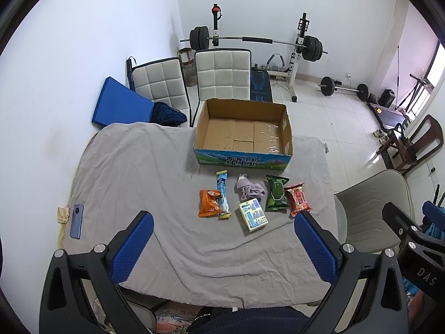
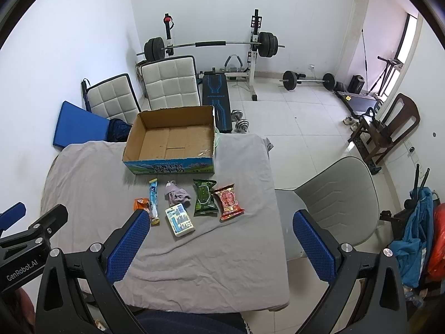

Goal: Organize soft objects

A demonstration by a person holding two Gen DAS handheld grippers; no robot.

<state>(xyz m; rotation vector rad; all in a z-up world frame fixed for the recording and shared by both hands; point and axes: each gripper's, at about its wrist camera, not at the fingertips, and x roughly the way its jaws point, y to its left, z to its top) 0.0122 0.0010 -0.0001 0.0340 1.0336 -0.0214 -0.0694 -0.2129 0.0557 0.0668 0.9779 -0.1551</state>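
Note:
An empty open cardboard box (image 1: 242, 136) (image 2: 169, 142) stands at the far side of the grey-covered table (image 1: 133, 172) (image 2: 91, 183). In front of it lie an orange snack bag (image 1: 208, 203) (image 2: 139, 203), a blue tube pack (image 1: 223, 197) (image 2: 153, 200), a crumpled lilac cloth (image 1: 249, 190) (image 2: 175, 193), a white-and-blue tissue pack (image 1: 253, 215) (image 2: 180, 220), a green pack (image 1: 276, 193) (image 2: 204, 198) and a red pack (image 1: 298, 199) (image 2: 228, 202). My left gripper (image 1: 224, 220) is open and empty above the table's near part. My right gripper (image 2: 222, 217) is open and empty, over the table's near right edge.
A phone (image 1: 77, 221) lies at the table's left edge. A grey shell chair (image 1: 372, 208) (image 2: 331, 203) stands right of the table. Two white padded chairs (image 1: 222, 75) (image 2: 169, 83), a blue mat (image 1: 122, 103) and a barbell rack (image 1: 256, 41) stand behind.

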